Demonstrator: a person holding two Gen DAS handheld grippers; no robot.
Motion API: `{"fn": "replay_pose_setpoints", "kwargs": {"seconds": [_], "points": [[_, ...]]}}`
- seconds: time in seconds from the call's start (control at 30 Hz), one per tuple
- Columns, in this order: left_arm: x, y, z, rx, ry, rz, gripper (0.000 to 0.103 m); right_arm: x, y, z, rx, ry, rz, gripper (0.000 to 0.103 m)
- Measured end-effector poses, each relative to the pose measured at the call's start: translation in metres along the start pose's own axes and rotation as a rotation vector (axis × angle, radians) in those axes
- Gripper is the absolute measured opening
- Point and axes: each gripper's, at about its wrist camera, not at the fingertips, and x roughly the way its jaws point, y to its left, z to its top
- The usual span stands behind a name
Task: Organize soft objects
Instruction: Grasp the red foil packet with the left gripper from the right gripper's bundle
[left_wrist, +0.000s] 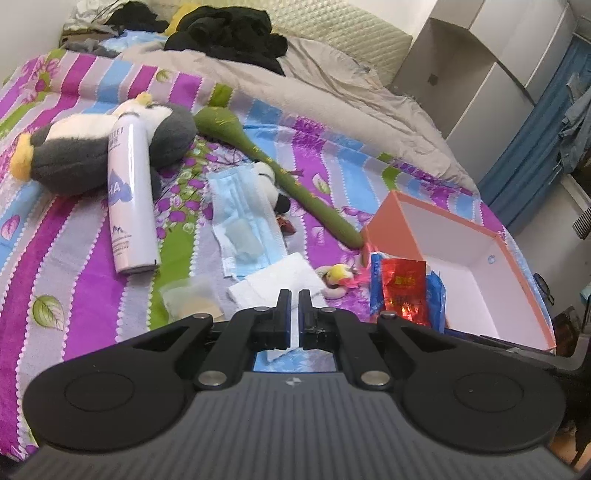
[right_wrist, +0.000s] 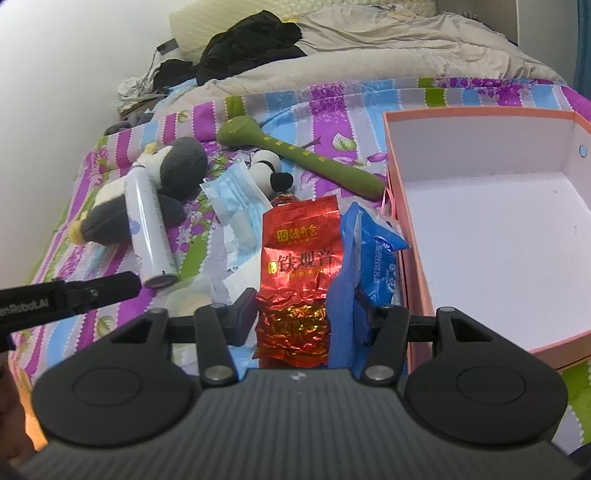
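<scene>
On a striped floral bedspread lie a grey and white penguin plush (left_wrist: 74, 147) (right_wrist: 173, 166), a small panda plush (left_wrist: 271, 184) (right_wrist: 271, 170), a green massage stick (left_wrist: 280, 173) (right_wrist: 295, 155), a blue face mask (left_wrist: 240, 218) (right_wrist: 236, 206) and a white tissue (left_wrist: 280, 284). My left gripper (left_wrist: 294, 295) is shut on the white tissue. My right gripper (right_wrist: 301, 306) is closed on a red foil tea packet (right_wrist: 299, 273) and a blue wet-wipe pack (right_wrist: 365, 258), next to an open pink box (right_wrist: 480, 229) (left_wrist: 461, 266).
A white spray can (left_wrist: 131, 199) (right_wrist: 151, 229) leans on the penguin. A small yellow and pink toy (left_wrist: 340, 277) lies by the box. Black clothes (left_wrist: 229, 33) and a beige quilt (left_wrist: 332, 88) cover the far bed. The left gripper's finger (right_wrist: 99, 288) shows at left.
</scene>
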Motion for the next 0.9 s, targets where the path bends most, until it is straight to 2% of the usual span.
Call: {"fn": "replay_pose_setpoints", "kwargs": {"seconds": [0.23,0.37,0.47,0.53,0.63,0.7,0.8,0.9], "points": [[0.004,-0.006,0.0,0.008,-0.008,-0.006,0.005,-0.004,-0.002,0.006,-0.022,-0.003,0.023,0.056],[0.023,0.011,-0.009,-0.002,0.018,0.052,0.006,0.017,0.006,-0.003,-0.052,0.061,0.062,0.056],[0.036,0.029,-0.015,-0.034,0.058,0.073,0.019,0.035,0.015,-0.012,-0.073,0.106,0.091,0.057],[0.044,0.04,-0.017,-0.055,0.079,0.093,0.036,0.047,0.022,-0.017,-0.094,0.134,0.1,0.057],[0.05,0.052,-0.018,-0.095,0.084,0.065,0.038,0.06,0.029,-0.024,-0.125,0.164,0.107,0.058],[0.053,0.056,-0.018,-0.113,0.089,0.042,0.038,0.063,0.03,-0.026,-0.14,0.171,0.11,0.062],[0.062,0.061,-0.021,-0.157,0.115,-0.006,0.038,0.062,0.028,-0.027,-0.144,0.179,0.136,0.069],[0.073,0.061,-0.025,-0.184,0.149,-0.061,0.039,0.056,0.024,-0.028,-0.148,0.181,0.143,0.07]]}}
